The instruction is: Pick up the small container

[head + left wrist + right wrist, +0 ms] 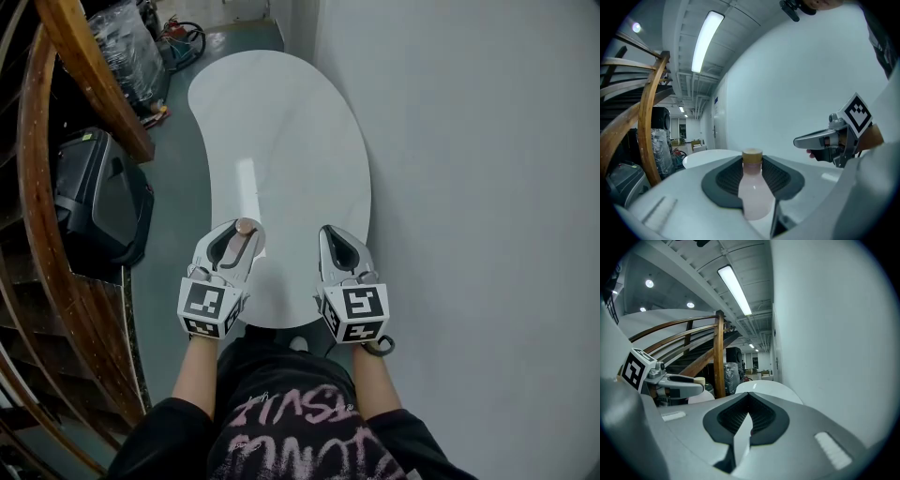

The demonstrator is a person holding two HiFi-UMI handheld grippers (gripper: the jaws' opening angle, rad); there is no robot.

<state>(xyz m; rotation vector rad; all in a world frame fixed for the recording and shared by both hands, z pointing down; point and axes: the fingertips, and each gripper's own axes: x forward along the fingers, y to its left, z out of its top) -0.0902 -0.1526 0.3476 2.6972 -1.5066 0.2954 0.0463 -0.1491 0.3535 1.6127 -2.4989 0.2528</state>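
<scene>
A small container (753, 192), a pale pink bottle with a tan cap (752, 156), stands upright between the dark pads of my left gripper (753, 165), which is shut on it. From the head view the cap (246, 225) shows at the tip of the left gripper (240, 234), over the near end of the white table (281, 141). My right gripper (330, 234) hovers beside it to the right, shut with nothing in it. In its own view the right gripper (749, 397) has its pads closed together, and the left gripper (677, 384) shows at the left.
A plain white wall (469, 187) runs along the table's right side. A curved wooden stair railing (84, 75) and a black case (94, 197) stand to the left. Plastic-wrapped items (131, 47) sit on the floor at the far left.
</scene>
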